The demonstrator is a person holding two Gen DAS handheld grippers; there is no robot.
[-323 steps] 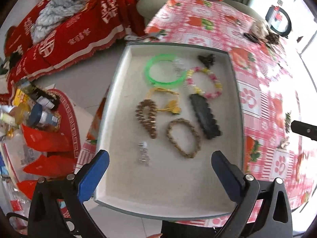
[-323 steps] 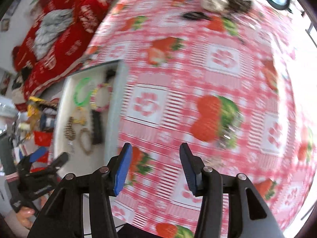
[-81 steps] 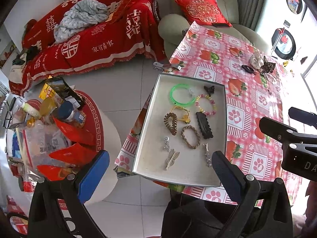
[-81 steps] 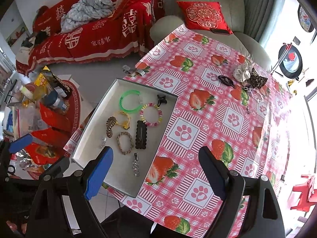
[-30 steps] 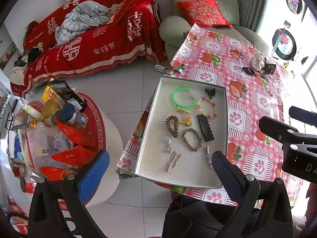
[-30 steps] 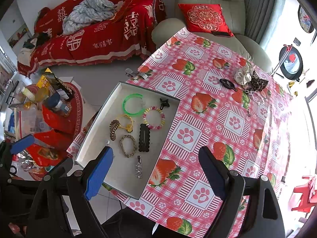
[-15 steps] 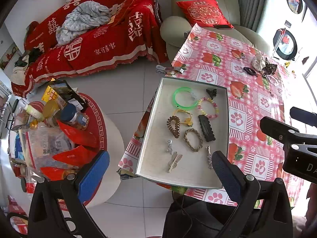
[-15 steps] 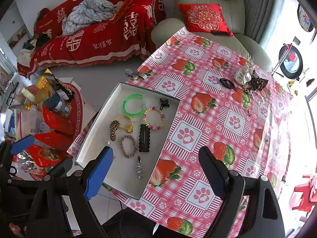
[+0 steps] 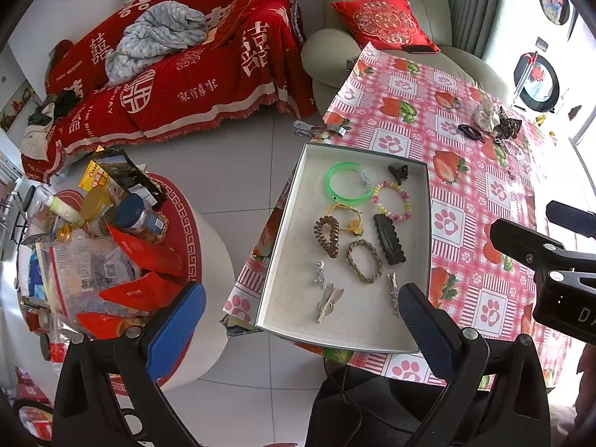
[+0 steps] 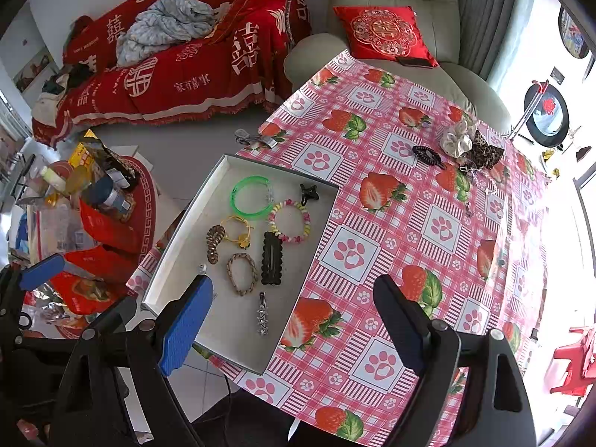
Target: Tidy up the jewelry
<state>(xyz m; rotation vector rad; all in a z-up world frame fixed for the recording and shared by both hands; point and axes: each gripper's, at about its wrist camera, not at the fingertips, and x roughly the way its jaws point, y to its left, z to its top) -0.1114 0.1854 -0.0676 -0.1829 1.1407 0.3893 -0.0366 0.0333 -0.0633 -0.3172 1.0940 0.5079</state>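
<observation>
We see, far left, a round side table point(image 9: 208, 260) crowded with bottles and red packets; our left gripper point(image 9: 298, 320) hangs above it with jaws wide and empty; the jewelry tray point(image 9: 287, 238) sits at the near corner of the strawberry tablecloth point(image 10: 428, 223), holding a green bangle point(image 10: 250, 197), beaded bracelet point(image 10: 289, 221) and black clip point(image 10: 272, 257); our right gripper point(image 10: 290, 320) gapes empty too, its blue pad point(image 10: 186, 326) covering the tray's near edge; small silver pieces there stay indistinct.
</observation>
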